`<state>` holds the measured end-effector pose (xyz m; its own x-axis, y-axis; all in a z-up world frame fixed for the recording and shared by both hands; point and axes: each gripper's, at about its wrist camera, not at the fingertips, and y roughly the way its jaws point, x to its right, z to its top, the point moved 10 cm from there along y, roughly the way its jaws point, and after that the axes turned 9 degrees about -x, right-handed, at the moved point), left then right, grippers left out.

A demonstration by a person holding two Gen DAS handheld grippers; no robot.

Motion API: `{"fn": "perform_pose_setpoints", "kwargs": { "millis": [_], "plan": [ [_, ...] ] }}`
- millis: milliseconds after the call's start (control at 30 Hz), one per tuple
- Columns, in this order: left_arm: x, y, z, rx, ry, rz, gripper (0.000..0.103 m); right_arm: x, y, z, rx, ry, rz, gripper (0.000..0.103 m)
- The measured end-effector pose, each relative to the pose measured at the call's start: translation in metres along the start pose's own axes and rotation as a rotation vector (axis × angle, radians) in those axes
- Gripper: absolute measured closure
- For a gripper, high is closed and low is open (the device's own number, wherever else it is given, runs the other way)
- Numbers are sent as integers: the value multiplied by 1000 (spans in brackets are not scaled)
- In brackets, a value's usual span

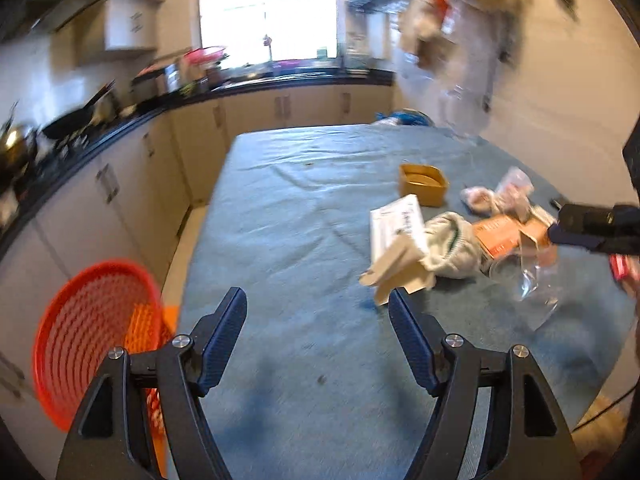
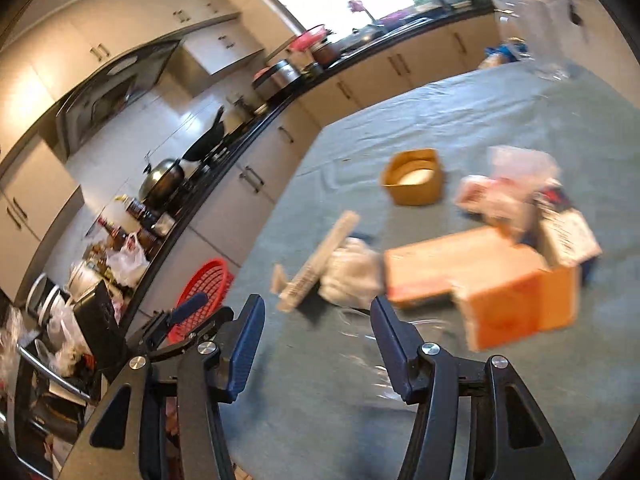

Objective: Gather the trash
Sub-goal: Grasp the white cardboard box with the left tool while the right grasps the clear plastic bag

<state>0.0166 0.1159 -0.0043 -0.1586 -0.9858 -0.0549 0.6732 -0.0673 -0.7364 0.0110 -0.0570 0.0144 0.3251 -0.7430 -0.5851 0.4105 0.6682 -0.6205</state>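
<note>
Trash lies heaped at the right side of the blue-covered table (image 1: 288,216). One orange box (image 2: 492,280) lies flat, its long axis running left to right, open flaps at its right end. One white carton (image 1: 396,228) leans on one crumpled cloth (image 1: 452,248). One small brown box (image 1: 423,184) stands farther off, open side up. Left gripper (image 1: 316,312) and right gripper (image 2: 316,318) both gape wide, holding nothing. One red basket (image 1: 92,340) stands beside the table's near-left edge.

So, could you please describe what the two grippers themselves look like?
Both the left gripper and right gripper have matte black angular arms with triangular cutouts, round silver bolts at the joints, and dark blue ribbed fingers. No cables or sleeves show.
</note>
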Motion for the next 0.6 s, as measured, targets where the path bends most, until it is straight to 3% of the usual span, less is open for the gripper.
{"fn": "perform_pose_setpoints", "kwargs": {
  "millis": [167,300,500,600],
  "plan": [
    [20,17,13,-19,168,-6,31,14,-19,-5,10,22,36,41],
    [28,35,20,-49,229,-8,32,16,-29,-5,28,27,51,41],
    [41,66,22,-121,267,-68,66,23,-35,-8,32,33,41,41],
    [45,71,21,-129,266,-96,70,31,-31,-12,20,51,34,40]
  ]
}}
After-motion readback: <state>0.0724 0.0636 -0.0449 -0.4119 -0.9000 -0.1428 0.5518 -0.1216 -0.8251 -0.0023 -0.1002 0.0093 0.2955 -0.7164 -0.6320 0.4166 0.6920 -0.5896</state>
